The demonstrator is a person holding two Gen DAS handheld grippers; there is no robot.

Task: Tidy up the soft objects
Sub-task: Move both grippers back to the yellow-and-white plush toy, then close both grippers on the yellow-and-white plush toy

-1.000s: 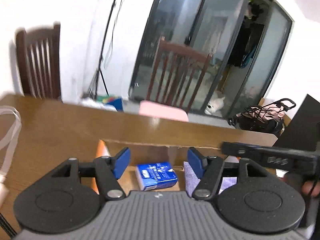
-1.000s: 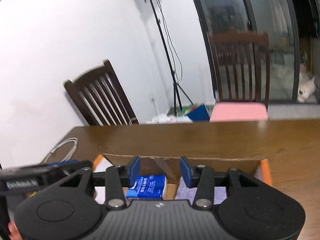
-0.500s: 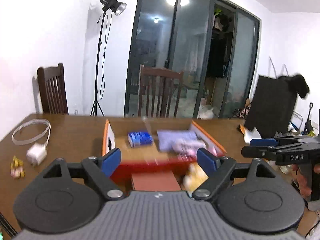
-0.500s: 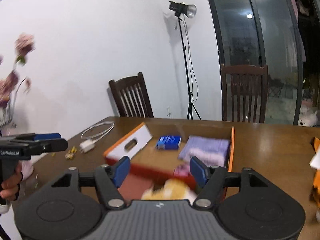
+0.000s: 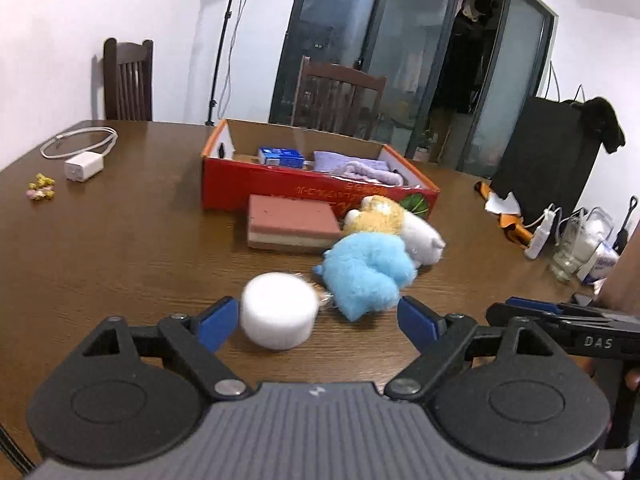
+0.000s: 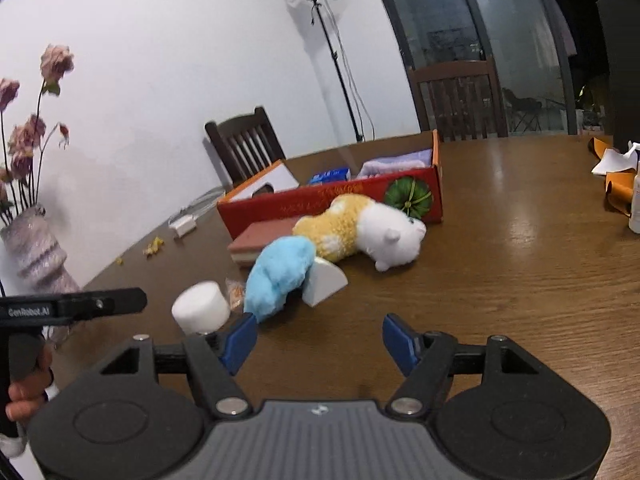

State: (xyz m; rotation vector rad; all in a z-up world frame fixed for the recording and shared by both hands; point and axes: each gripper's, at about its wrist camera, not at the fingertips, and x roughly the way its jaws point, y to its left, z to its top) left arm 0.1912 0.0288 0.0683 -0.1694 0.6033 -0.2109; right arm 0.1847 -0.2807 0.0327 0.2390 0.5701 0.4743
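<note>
Both grippers are seen with jaws spread wide and nothing held. Jaws of the left gripper (image 5: 318,322) have just been opening further; a white foam cylinder (image 5: 279,309) is seen just beside its left pad, resting on the desk (image 5: 120,248), with the pads not pressing on it. "GenRobot.AI" is read on its side in the right wrist view. Further right, a blue plush toy (image 5: 366,274) is lain against a yellow-and-white plush animal (image 5: 394,222), with a pink-topped layered sponge block (image 5: 292,224) to their left. Behind them, a red cardboard box (image 5: 320,192) printed with gold lettering, too small to be read, is filled with a blue tissue pack (image 5: 280,157) and a lilac towel (image 5: 352,168). A white wedge (image 6: 325,282) is tucked beside the blue toy. Only bare desk is framed by the right gripper (image 6: 320,342), marked "DAS".
</note>
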